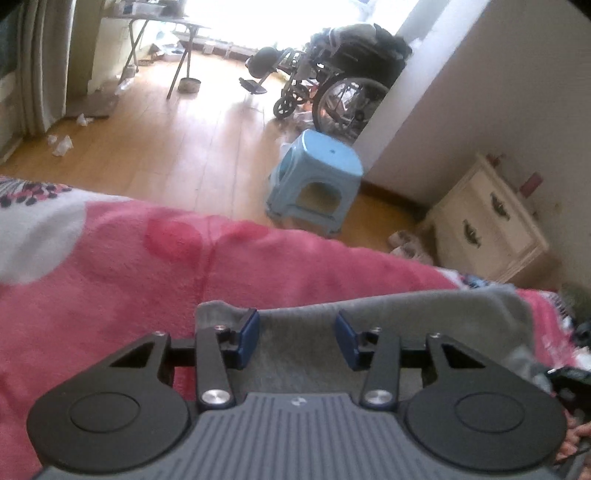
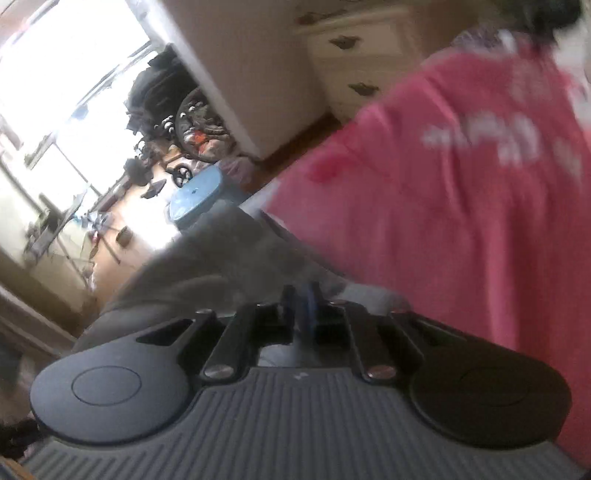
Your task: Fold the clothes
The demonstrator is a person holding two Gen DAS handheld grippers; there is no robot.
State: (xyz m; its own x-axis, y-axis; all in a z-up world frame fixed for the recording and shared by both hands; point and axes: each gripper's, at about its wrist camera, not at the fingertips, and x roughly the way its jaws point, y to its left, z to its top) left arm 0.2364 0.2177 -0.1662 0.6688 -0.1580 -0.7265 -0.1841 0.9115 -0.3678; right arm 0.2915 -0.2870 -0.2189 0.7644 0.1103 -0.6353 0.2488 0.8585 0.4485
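Observation:
A grey garment (image 1: 424,314) lies on a pink flowered blanket (image 1: 110,277) that covers the bed. My left gripper (image 1: 297,325) hovers over the garment's near edge. It is open, its blue pads (image 1: 249,332) well apart and not pressing on the cloth under them. The right wrist view is blurred. In it my right gripper (image 2: 303,295) has its pads together, shut on a fold of the grey garment (image 2: 192,266), which rises up and to the left from the fingertips. The pink blanket (image 2: 443,221) fills the right side of that view.
Past the bed's edge a light blue plastic stool (image 1: 317,173) stands on the wood floor. A wheelchair (image 1: 332,85) is by the wall corner. A cream drawer cabinet (image 1: 487,221) stands on the right, a folding table (image 1: 166,22) far back. Part of a hand (image 1: 580,435) shows at the lower right.

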